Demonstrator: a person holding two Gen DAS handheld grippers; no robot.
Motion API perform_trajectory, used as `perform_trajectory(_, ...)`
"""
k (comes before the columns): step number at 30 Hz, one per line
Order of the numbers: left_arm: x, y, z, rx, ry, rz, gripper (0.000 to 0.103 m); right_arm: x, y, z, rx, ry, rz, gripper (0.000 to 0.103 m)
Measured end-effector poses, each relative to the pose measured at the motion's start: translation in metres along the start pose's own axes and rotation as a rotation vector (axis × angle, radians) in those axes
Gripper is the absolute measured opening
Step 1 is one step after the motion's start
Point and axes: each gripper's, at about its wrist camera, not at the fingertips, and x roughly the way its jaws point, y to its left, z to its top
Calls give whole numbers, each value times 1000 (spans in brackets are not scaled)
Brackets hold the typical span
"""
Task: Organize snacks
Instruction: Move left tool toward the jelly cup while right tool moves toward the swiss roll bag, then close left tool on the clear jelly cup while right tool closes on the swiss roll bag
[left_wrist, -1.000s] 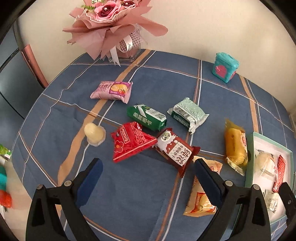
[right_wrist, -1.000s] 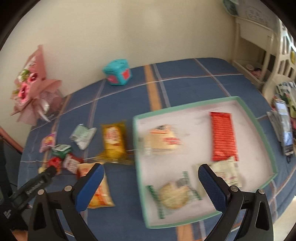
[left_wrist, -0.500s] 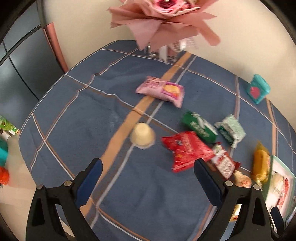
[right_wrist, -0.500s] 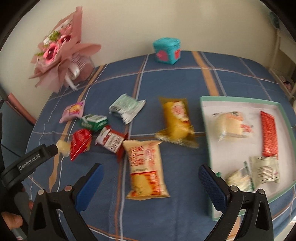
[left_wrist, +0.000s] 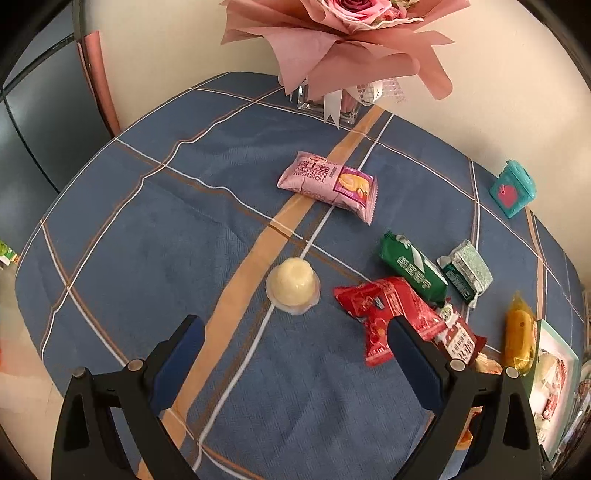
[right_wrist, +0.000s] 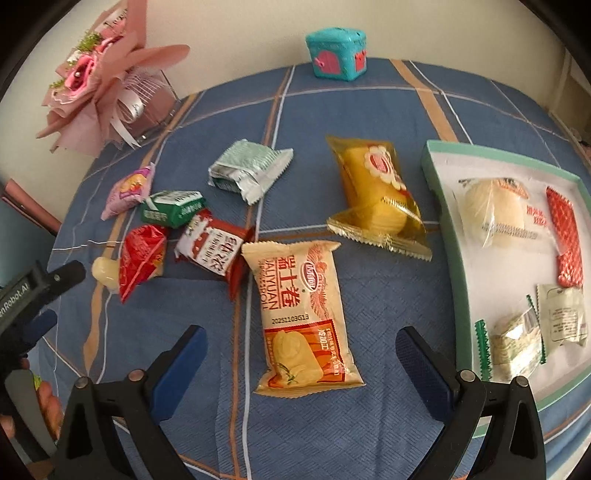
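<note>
Over the last second both views had swung left across the blue plaid tablecloth (right_wrist: 369, 110). The right view, which had looked down into the green-rimmed tray (right_wrist: 430, 173), now had the tray pushed to its right edge with the loose snacks in front. That suggested sorting was part done: four packets lay in the tray, eight snacks remained on the cloth.

The beige roll packet (right_wrist: 301, 317) lay nearest, just ahead of the right gripper (right_wrist: 301, 354) and between its fingers in the picture. The left view had left the red packet (left_wrist: 388, 314) to its right and centred on the jelly cup (left_wrist: 293, 287), standing alone on the cloth's tan stripe.

Both tongs were spread wide, empty, touching nothing; the left gripper (left_wrist: 295, 347) hovered short of the cup.
</note>
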Motion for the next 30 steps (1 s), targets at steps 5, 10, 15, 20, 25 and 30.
perform_trajectory(5,15,11,11,1,37,-27,99,10,-1,0,7,24,-6,103)
perform_trajectory(10,35,12,18,45,57,18,98,21,1,-2,5,48,-15,103)
perform_trajectory(15,60,11,19,70,102,37,83,30,5,-5,-19,67,-31,102)
perform_trajectory(20,73,4,19,110,109,25,75,35,10,-7,-44,78,-46,98)
perform_trajectory(25,82,1,17,127,113,29,66,35,16,-10,-91,70,-84,81)
perform_trajectory(30,81,-2,17,138,101,20,50,33,21,-8,-108,59,-109,57)
